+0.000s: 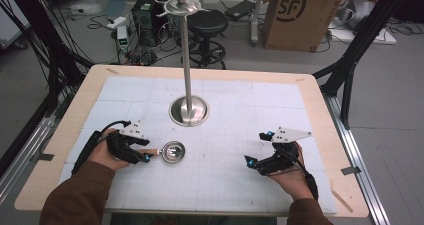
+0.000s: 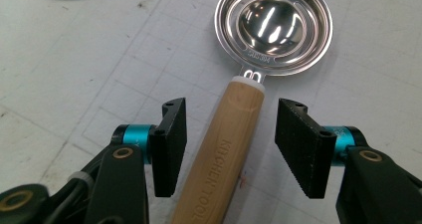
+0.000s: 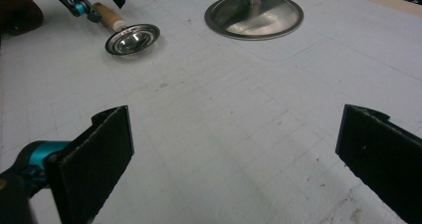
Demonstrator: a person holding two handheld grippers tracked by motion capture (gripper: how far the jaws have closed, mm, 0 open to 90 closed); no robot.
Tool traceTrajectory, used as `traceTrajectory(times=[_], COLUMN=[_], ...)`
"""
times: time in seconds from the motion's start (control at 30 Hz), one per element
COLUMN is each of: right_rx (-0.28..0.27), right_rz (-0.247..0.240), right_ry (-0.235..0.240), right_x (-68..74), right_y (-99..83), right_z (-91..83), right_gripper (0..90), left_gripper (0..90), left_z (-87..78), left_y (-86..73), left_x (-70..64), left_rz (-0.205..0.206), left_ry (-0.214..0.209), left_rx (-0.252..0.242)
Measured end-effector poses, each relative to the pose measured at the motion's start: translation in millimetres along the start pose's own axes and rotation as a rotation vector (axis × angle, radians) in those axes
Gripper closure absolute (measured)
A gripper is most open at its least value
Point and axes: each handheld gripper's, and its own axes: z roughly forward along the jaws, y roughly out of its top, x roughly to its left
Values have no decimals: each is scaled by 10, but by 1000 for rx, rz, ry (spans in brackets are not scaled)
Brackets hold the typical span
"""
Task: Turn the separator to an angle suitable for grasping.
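Lying flat on the white gridded mat [image 1: 240, 180], the strainer spoon [image 1: 172, 151] sits at about 7 o'clock from the stand's round base [image 1: 189, 110], near it but not touching. Its steel bowl faces up; the wooden handle [image 2: 221, 154], stamped KITCHEN TOOL, points toward 9 o'clock in the high view.

Left gripper [image 2: 229, 149]: jaws apart, one on each side of the handle just behind the white collar. Clear gaps show on both sides in the left gripper view, so nothing is clamped yet. Whether the jaw tips rest on the mat I cannot tell from this angle.

Right gripper [image 3: 234, 159]: jaws spread wide over bare mat, holding nothing, well apart from the spoon at roughly 3 o'clock of it in the high view.

Stand: a tall steel pole [image 1: 186, 60] rises from the base to a crown of hooks [image 1: 182, 6] at the top; no utensil hangs there, as far as the small picture shows.

Progress, as judged: early. Approach and alignment on the handle look complete. Left to do: close on the handle, lift, and probably carry the spoon to a hook.
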Motion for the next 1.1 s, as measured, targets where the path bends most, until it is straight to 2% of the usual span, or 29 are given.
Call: traceTrajectory(times=[0.1, 0.2, 0.33, 0.47, 0.5, 0.6, 0.7, 0.73, 0.8, 0.97, 1.1], right_rx=[-3, -1, -4, -2, -2, -3, -4, -4, -4, -3, -9], right_rz=[-2, 0, 1, -2, -2, -1, 1, 0, 0, 1, 2], right_ry=[0, -1, -1, -3, -3, -3, -2, -2, -2, -3, -6], right_x=[-3, -4, -5, -8, -8, -8, -7, -10, -10, -7, -11], right_y=[-2, -4, -4, -7, -6, -6, -6, -6, -6, -5, -3], right_z=[2, -2, -11, -12, -12, -14, -17, -17, -17, -20, -22], right_gripper=[4, 4, 4, 4, 4, 4, 4, 4, 4, 4, 4], left_gripper=[463, 455, 574, 588, 585, 591, 646, 677, 682, 683, 684], left_z=[55, 88, 98, 116, 129, 147, 149, 149, 144, 156, 186], left_y=[30, 42, 45, 75, 86, 101, 113, 119, 135, 148, 197], left_x=[-6, -1, 17, 14, 16, 8, -13, -28, -40, -57, -97], left_rz=[16, 22, 29, 43, 58, 66, 84, 91, 109, 96, 108], left_ry=[2, -1, -24, -24, -25, -33, -49, -45, -32, -38, -31], left_rx=[53, 74, 104, 138, 151, 157, 161, 165, 182, 173, 174])
